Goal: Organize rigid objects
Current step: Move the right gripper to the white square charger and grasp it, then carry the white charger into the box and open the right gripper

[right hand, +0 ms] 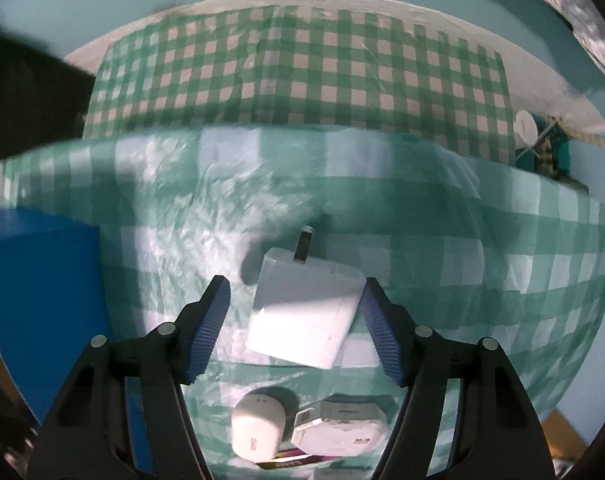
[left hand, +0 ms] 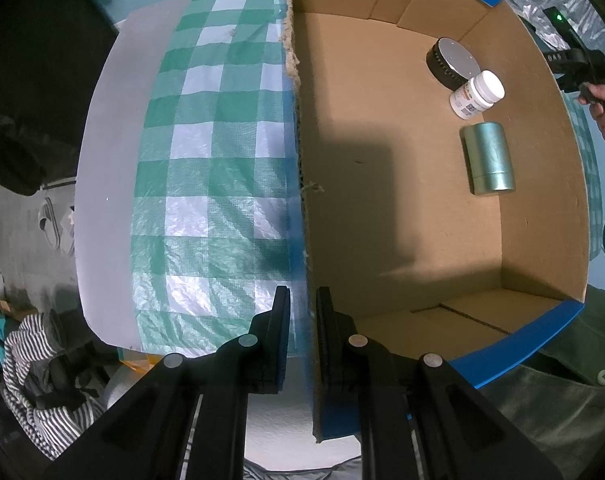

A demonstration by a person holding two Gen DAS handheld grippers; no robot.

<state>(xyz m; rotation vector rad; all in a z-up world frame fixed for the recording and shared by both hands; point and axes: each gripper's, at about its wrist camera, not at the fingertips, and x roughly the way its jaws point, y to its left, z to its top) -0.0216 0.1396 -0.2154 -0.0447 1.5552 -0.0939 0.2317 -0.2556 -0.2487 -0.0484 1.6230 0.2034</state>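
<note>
My left gripper [left hand: 302, 294] points down and is shut on the torn edge of the cardboard box's [left hand: 382, 200] side wall. On the box floor lie a black round puck with a silver top [left hand: 452, 62], a white pill bottle [left hand: 478, 94] and a teal metal cylinder [left hand: 490, 160]. My right gripper [right hand: 295, 282] hangs open over a white power adapter [right hand: 306, 304] lying on the green checked cloth [right hand: 502, 260]. The adapter sits between the blue pads; the left pad stands clear of it and the right pad is at its corner.
Near the right gripper's base lie a white round plug [right hand: 254, 428] and a flat white adapter [right hand: 338, 432] on a dark card. The box's blue outer wall [right hand: 38, 280] is at the left. A hand [left hand: 600, 100] shows beyond the box rim. Striped clothing [left hand: 34, 380] lies below the table.
</note>
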